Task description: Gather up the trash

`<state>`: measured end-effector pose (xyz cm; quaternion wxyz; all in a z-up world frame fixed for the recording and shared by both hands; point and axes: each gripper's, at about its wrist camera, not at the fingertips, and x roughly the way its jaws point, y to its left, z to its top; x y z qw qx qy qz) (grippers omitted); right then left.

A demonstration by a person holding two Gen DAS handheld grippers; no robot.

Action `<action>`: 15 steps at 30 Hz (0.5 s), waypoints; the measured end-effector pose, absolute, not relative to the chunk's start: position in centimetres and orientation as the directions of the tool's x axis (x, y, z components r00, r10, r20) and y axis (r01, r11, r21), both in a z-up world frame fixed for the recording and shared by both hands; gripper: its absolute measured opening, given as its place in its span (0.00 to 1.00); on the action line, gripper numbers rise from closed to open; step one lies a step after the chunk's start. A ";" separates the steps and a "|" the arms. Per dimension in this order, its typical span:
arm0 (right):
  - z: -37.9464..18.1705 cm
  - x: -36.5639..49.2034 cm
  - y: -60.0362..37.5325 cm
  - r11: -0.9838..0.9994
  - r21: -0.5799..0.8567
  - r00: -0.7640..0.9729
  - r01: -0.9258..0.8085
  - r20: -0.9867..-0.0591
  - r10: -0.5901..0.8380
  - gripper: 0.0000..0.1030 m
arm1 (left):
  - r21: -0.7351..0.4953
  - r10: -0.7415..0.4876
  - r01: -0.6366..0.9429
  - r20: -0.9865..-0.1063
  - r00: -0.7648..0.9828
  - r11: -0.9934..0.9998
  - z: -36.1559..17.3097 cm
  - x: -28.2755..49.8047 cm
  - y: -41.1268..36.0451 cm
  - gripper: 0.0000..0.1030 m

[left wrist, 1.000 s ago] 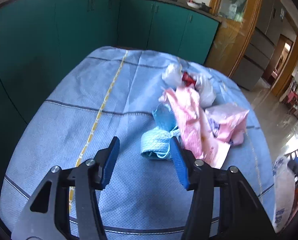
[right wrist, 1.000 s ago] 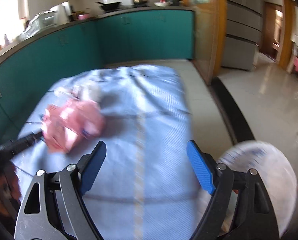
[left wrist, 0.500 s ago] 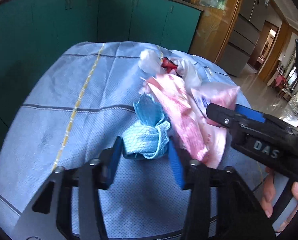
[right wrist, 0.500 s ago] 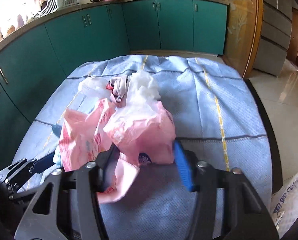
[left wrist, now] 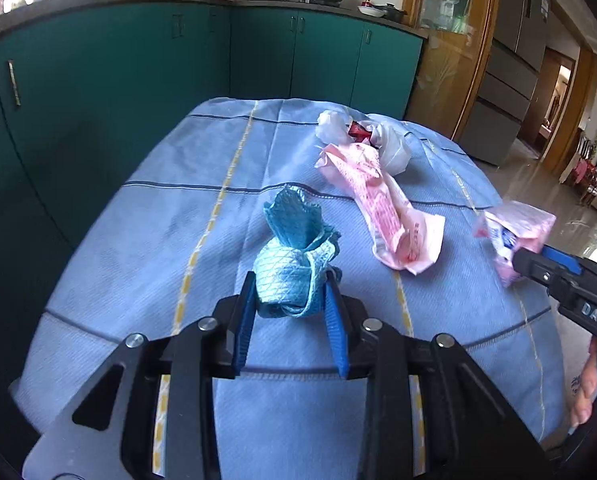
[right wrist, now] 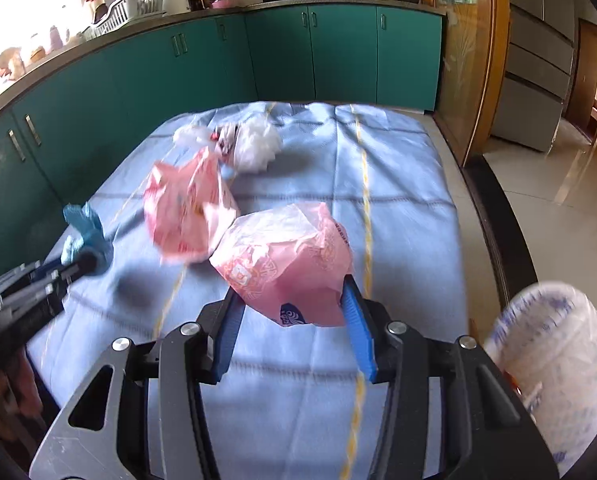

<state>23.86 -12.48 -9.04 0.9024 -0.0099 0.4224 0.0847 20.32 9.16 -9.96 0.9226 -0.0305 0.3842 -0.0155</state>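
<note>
1. The left gripper (left wrist: 291, 300) is clamped on a blue rag (left wrist: 294, 264); the blue pads press both sides of the crumpled bundle, and its darker upper flap stands up above them.
2. In the right wrist view that rag (right wrist: 83, 236) shows at the far left of the cloth, held at the tip of the left gripper.
3. The right gripper (right wrist: 292, 312) is clamped on a pink packet (right wrist: 286, 264), a puffy plastic wrapper with a dark blue mark on its near underside. The packet looks lifted off the cloth, with a shadow below it.
4. In the left wrist view the same packet (left wrist: 512, 236) hangs at the right edge of the table, at the end of the right gripper's dark fingers.
5. A flat pink wrapper (left wrist: 382, 208) lies on the tablecloth (left wrist: 158, 216) in the middle, running from far left to near right. In the right wrist view it (right wrist: 186, 208) lies just left of the held packet and is blurred.
6. At the far end of the wrapper sits a small heap: white bags (left wrist: 390, 146) with a red scrap (left wrist: 358, 131) between them, touching the wrapper's far end.
7. The tablecloth is pale blue with yellow and dark stripes, and covers the whole table.
8. A white sack (right wrist: 558, 368) with blue print stands off the table's near right corner, beside the right gripper.
9. Green cabinets (left wrist: 138, 64) run behind the table on the left and far sides.
10. A finger (left wrist: 584, 392) of the person shows at the right edge, under the right gripper.
</note>
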 end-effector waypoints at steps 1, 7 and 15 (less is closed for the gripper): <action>-9.2 23.0 -12.8 0.985 0.047 0.620 -0.165 -0.772 0.140 0.47 | -0.066 -0.050 0.006 -0.705 0.707 0.998 -9.8 19.7 9.2 0.33; -10.3 20.9 -12.7 0.983 0.033 0.588 -0.181 -0.797 0.135 0.47 | -0.052 -0.050 0.018 -0.706 0.706 0.998 -9.1 16.7 9.0 0.35; -10.7 19.8 -10.4 0.977 -0.098 0.621 -0.190 -0.783 0.042 0.52 | -0.005 -0.030 0.037 -0.701 0.713 0.999 -9.1 15.3 8.1 0.42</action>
